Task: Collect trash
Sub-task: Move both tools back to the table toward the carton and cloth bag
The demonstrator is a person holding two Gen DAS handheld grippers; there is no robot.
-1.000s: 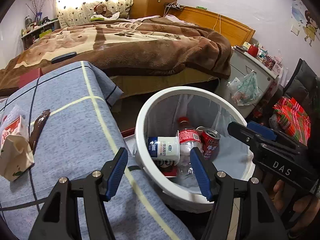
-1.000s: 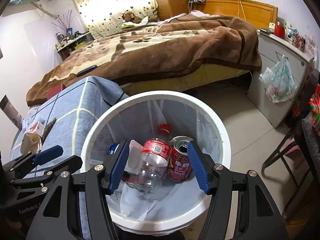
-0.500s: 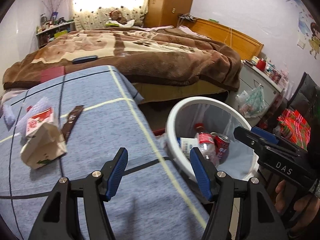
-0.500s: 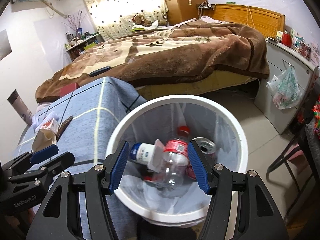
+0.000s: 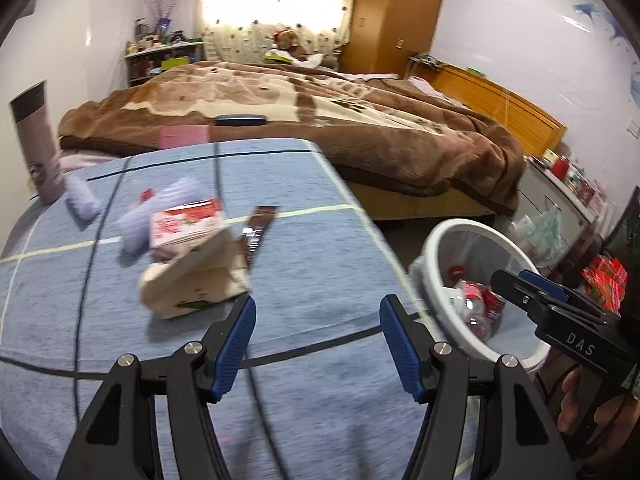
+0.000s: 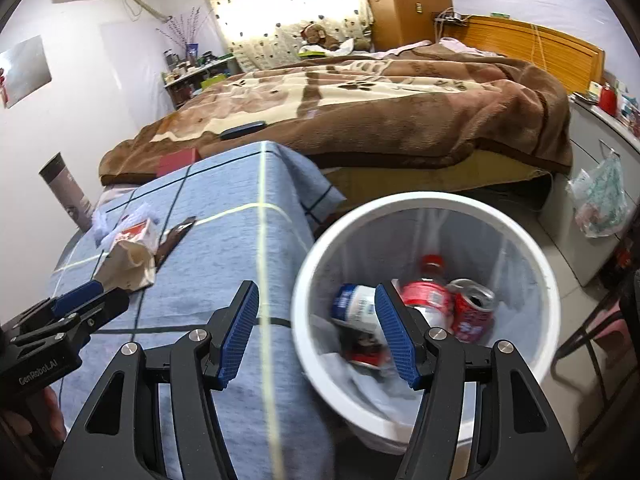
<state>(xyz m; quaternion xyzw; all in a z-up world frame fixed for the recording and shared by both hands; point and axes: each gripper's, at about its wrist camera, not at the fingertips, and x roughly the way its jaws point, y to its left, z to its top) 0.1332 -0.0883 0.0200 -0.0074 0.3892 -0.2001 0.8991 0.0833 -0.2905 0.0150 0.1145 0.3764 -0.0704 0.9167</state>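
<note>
Left gripper (image 5: 318,344), black with blue ribbed pads: jaws apart, nothing between them, over the blue cloth-covered table (image 5: 312,264) with its pale and dark grid lines. Ahead of it lies a crumpled beige paper bag (image 5: 196,280), partly covering a red-and-white carton (image 5: 186,226) and the lower end of a dark brown snack wrapper (image 5: 256,232); beyond these, two pale lilac wads (image 5: 82,198), blurred, material indistinct. Right gripper (image 6: 316,334): jaws wide and empty, straddling the table edge and the round white plastic bin (image 6: 520,236) lined with a clear bag. Inside the bin, a red drink can (image 6: 472,312), a red-capped clear bottle (image 6: 430,288) and a white-and-blue cup (image 6: 356,304) are partly hidden behind the right pad and smeared by blur. A hand (image 5: 592,416) is cut off by the frame edge.
</note>
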